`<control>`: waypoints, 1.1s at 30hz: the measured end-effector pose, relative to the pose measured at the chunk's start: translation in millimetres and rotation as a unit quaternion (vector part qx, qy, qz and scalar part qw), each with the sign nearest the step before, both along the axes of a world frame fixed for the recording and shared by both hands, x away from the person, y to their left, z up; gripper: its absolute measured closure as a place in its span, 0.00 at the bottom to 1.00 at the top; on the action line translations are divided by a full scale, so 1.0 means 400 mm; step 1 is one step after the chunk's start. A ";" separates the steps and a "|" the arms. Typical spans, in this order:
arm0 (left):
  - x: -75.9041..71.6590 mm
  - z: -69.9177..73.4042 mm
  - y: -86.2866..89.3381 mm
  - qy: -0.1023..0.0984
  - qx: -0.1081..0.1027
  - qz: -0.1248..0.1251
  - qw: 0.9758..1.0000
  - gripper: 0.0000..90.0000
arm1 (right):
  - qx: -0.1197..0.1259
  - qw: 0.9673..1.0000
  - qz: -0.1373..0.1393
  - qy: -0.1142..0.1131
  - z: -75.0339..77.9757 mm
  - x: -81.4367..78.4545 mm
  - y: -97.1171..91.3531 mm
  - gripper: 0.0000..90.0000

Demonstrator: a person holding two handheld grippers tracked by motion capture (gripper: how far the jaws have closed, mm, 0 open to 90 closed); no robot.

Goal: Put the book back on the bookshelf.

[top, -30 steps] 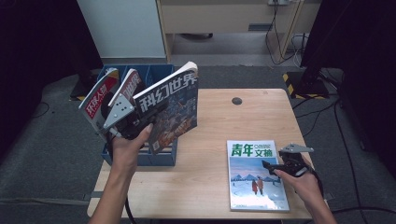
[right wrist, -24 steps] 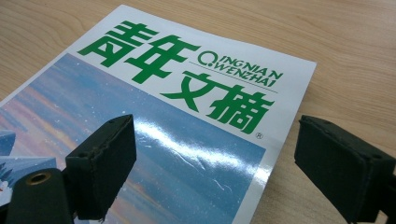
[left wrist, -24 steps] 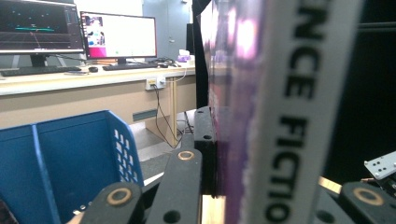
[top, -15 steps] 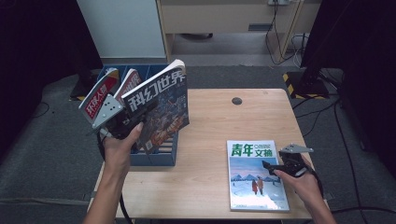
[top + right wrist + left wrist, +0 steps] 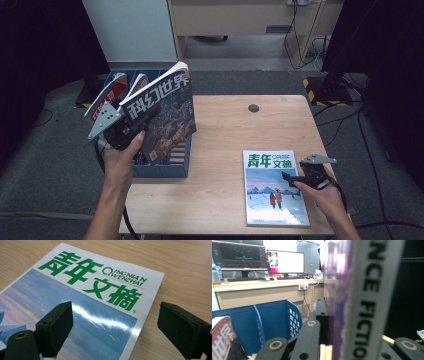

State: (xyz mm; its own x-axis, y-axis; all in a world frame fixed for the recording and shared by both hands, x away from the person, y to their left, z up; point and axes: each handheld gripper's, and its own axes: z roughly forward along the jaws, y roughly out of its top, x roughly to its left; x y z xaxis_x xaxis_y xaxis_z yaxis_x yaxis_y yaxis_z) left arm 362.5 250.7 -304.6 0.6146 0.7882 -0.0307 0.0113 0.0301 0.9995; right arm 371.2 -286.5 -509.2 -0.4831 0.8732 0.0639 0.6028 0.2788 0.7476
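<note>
The left gripper point(image 5: 131, 131) is clenched on a dark science-fiction magazine point(image 5: 162, 115) with white title characters, held tilted above the blue file box point(image 5: 165, 167), while the right gripper point(image 5: 290, 177) hovers released over a blue-and-white magazine point(image 5: 272, 187) on the worktop point(image 5: 225, 130).

Blue crate point(image 5: 165, 167); green-titled, blue-covered magazine point(image 5: 272, 187); white-titled dark magazine point(image 5: 162, 117)

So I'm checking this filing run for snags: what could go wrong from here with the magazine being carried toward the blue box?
The left hand-held gripper pinches the science fiction magazine near one lower corner only, so it may sag or swing and slip. It hangs tilted over the blue file box, where two red magazines already lean; its edge could catch them or a divider. The right hand-held gripper, open above the green-titled magazine, could scuff its glossy cover.
</note>
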 end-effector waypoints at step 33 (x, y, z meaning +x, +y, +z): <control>-0.009 0.010 0.047 -0.005 -0.002 0.028 1.000 0.92 | 0.005 1.000 -0.005 0.002 0.003 0.001 -0.007 0.15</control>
State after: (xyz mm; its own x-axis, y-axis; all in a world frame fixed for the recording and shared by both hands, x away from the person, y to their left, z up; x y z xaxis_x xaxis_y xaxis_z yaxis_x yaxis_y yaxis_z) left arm 359.1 269.7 -300.7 0.5696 0.8215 -0.0280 -0.0009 0.0347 0.9994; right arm 371.5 -289.3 -507.9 -0.4749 0.8770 0.0737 0.6076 0.2661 0.7483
